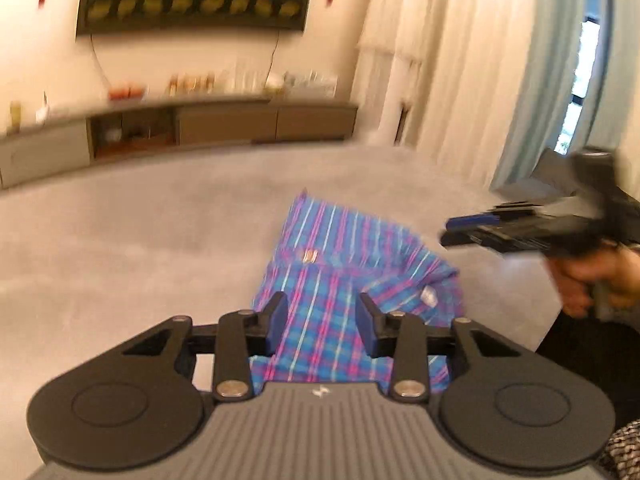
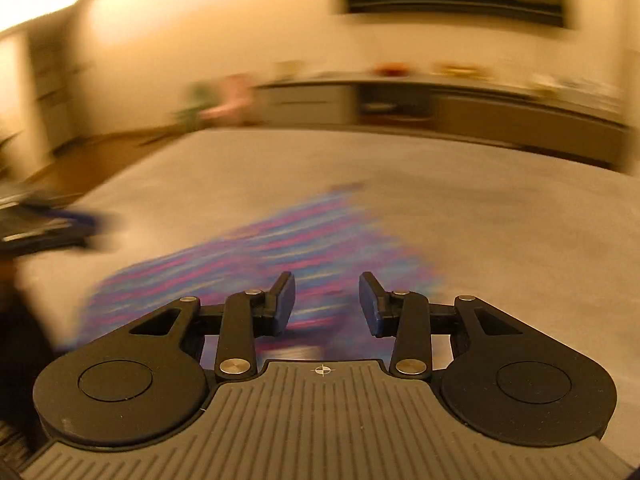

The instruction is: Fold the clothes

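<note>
Plaid shirt [image 1: 352,276] lies folded on grey bed [image 1: 140,240], centre of frame; my left gripper [image 1: 322,320] and right gripper [image 2: 326,304] hover above it, both parted, holding nothing

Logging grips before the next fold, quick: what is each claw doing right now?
Left claw: open, empty, above the plaid shirt.
Right claw: open, empty, above the shirt.

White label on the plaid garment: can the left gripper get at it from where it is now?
Probably yes. The left gripper stands open above the plaid garment, nothing between its fingers. The white label lies exposed just right of it. The right gripper hovers beyond, off to the side.
</note>
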{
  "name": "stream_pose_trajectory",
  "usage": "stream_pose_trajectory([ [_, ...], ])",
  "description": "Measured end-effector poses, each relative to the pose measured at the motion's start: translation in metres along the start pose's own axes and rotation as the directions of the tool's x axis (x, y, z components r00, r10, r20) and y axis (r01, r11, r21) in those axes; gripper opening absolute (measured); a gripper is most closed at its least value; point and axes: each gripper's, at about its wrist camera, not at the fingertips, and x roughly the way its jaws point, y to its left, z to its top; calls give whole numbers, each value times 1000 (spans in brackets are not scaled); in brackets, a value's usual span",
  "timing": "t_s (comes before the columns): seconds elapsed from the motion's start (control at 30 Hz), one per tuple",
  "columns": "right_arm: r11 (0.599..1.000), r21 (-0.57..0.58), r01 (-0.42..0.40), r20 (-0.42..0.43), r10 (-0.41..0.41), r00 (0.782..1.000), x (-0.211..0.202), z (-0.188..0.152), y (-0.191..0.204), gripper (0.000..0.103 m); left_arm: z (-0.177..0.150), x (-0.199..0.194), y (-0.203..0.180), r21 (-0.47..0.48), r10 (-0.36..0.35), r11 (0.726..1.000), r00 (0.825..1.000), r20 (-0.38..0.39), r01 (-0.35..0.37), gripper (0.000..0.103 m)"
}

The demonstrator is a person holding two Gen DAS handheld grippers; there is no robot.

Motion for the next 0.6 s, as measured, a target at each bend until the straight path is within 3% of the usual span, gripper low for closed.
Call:
stream_pose_trajectory([
  [0.07,994,-27,-106,-107,102,989,19,-18,25,35,-9,28,-13,68,3,998,993,-117,5,35],
  [0.13,994,-55,-93,-183,81,980,34,-37,26,36,-24,53,-30,186,80,982,975,-207,-41,35],
  [0.27,997,-29,-71,-252,61,966,36,-41,10,35,-28,59,-42,231,103,972,973,-204,-55,34],
  [0.3,996,-66,-61,-263,41,964,41,-40,8,36,-29,60,-44,225,99,973,974,-202,-53,34],
  [0.4,990,-132,-53,-308,10,951,59,-21,-7,37,-31,61,-54,185,46,983,976,-213,-6,32],
  [0.43,982,-188,9,-304,-67,950,67,-13,-19,36,-28,64,-68,181,-3,983,976,-217,43,31],
  [0.5,920,-331,211,-261,-304,916,89,1,-50,53,-19,74,-105,190,-116,969,969,-217,158,27],
  [0.53,915,-302,270,-258,-350,900,97,10,-74,56,-14,79,-124,194,-172,957,961,-217,215,28],
  [0.6,906,-221,361,-257,-411,875,101,26,-110,36,1,80,-153,244,-218,935,959,-179,259,26],
])
